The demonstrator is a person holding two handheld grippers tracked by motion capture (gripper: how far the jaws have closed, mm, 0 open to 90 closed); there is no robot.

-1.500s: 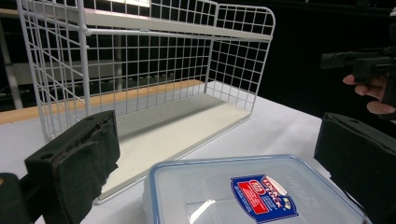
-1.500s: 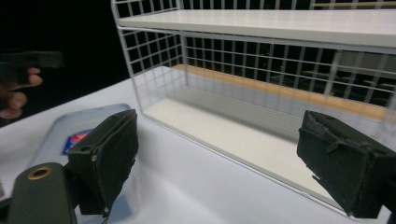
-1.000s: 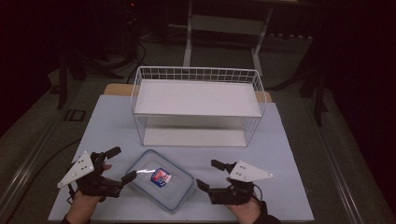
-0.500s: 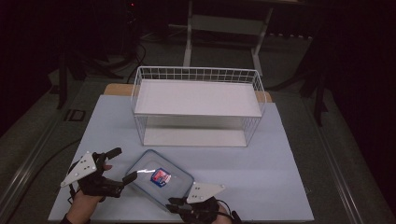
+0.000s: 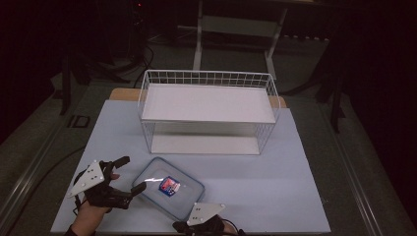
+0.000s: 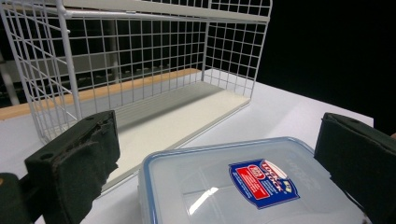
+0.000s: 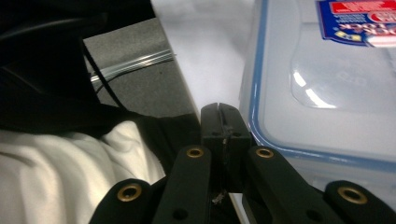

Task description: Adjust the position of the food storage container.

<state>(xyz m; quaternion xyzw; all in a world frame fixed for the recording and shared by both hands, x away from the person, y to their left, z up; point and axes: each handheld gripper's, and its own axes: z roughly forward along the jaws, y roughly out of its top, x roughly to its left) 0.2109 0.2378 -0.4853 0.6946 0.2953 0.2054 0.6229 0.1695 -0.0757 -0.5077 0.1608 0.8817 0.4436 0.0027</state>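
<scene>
A clear plastic container [image 5: 169, 194] with a blue-rimmed lid and a red and blue label lies flat on the pale blue table [image 5: 275, 187], near its front edge. My left gripper [image 5: 131, 173] is open at the container's left corner. In the left gripper view the two pads [image 6: 74, 158] stand wide apart on either side of the container [image 6: 252, 186], not touching it. My right gripper [image 5: 179, 226] is low at the table's front edge. Its jaws are shut with nothing between them [image 7: 222, 114], close beside the container's rim [image 7: 327, 84].
A white wire rack [image 5: 206, 103] with an upper shelf and a lower board stands behind the container, its open side facing me [image 6: 140, 70]. The table's front edge [image 7: 180, 79] runs just by the right gripper, with dark floor and a cable beyond.
My right gripper has swung from the container's right side down and left to the table's front edge, and its jaws have come together. The left gripper has hardly moved.
</scene>
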